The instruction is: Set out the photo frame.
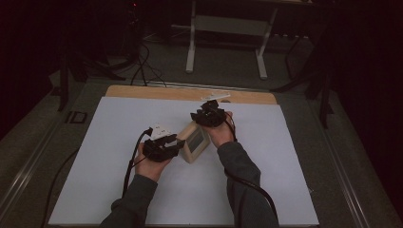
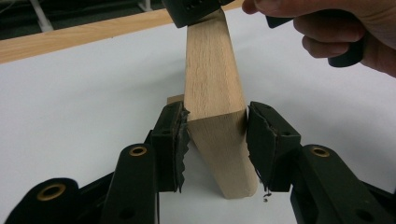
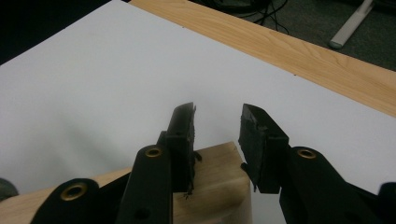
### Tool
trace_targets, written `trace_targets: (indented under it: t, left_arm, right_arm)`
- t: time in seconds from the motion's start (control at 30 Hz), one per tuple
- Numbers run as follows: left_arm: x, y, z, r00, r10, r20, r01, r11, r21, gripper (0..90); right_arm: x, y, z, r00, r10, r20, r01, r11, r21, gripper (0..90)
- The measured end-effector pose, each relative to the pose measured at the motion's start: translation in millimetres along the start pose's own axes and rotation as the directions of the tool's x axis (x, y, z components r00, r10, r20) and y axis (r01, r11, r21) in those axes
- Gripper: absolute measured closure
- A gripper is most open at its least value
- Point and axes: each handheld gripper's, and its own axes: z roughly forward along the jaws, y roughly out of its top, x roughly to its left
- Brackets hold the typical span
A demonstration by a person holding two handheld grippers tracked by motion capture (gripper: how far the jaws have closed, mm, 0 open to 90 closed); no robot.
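Left tool point(image 2: 212, 135) clamps the wooden block point(image 2: 215, 112); right tool point(image 3: 215, 128) gapes slightly above it.

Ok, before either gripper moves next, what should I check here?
1. Left gripper holds the block: ok, both jaws press its sides.
2. Right gripper holds the block: not ok, its jaws stand open above the block's other end, with nothing between the tips.
3. Block rests on the sheet: cannot tell, it looks tilted.
4. Sheet around the block is free of other things: ok.
5. Left cable is clear of the block: ok, it trails back towards the person.
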Motion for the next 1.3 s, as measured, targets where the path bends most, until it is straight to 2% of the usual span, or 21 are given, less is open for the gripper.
trace_targets:
  t: [0.17,0.33,0.53,0.63,0.7,0.73,0.77,0.87,0.93,1.3]
  left_arm:
    - [0.3,0.2,-0.1,1.0,0.001,0.004,-0.001,1.0,0.002,58.1]
    - [2.5,0.4,-0.5,1.0,-0.005,-0.002,0.005,1.0,0.003,58.8]
    - [3.5,1.0,0.4,0.9999,-0.015,0.004,0.015,0.9999,0.0,59.0]
    - [5.1,1.5,0.8,0.9998,-0.018,-0.013,0.018,0.9998,0.002,59.3]
    - [5.1,1.5,0.8,0.9998,-0.018,-0.013,0.018,0.9998,0.002,60.4]
    - [8.5,1.4,0.9,0.9995,-0.032,-0.003,0.032,0.9995,-0.001,60.4]
    - [8.8,1.5,1.2,0.9993,-0.037,0.003,0.037,0.9993,-0.002,65.3]
    - [6.0,1.8,3.8,0.9998,-0.018,-0.008,0.018,0.9998,0.009,64.8]
    - [6.5,1.7,4.3,0.9997,-0.025,-0.002,0.025,0.9997,0.008,64.6]
    - [7.6,3.0,9.8,0.9989,-0.046,-0.005,0.046,0.9989,0.01,65.2]
  right_arm:
    - [-3.0,1.7,3.0,0.9998,0.007,0.017,-0.007,1.0,0.007,64.5]
    - [-2.3,3.1,1.3,0.9999,-0.012,0.011,0.011,1.0,0.026,73.0]
    - [-4.7,1.8,-2.3,0.9999,-0.007,0.015,0.006,0.999,0.032,74.1]
    - [-10.0,-2.0,-9.8,0.9999,0.012,0.009,-0.013,0.999,0.037,74.9]
    - [-11.6,-3.2,-11.3,0.9998,0.018,0.009,-0.019,0.999,0.042,74.9]
    - [-11.6,-3.2,-11.3,0.9998,0.018,0.009,-0.019,0.999,0.042,75.1]
    - [-16.5,-7.4,-14.3,0.9995,0.031,-0.008,-0.03,0.998,0.054,77.4]
    - [-18.8,-11.6,-19.2,0.9981,0.057,-0.025,-0.056,0.998,0.036,78.4]
    - [-18.6,-13.3,-21.4,0.9973,0.063,-0.037,-0.062,0.998,0.028,78.7]
    - [-21.1,-16.9,-27.1,0.9958,0.086,-0.033,-0.084,0.996,0.037,79.2]
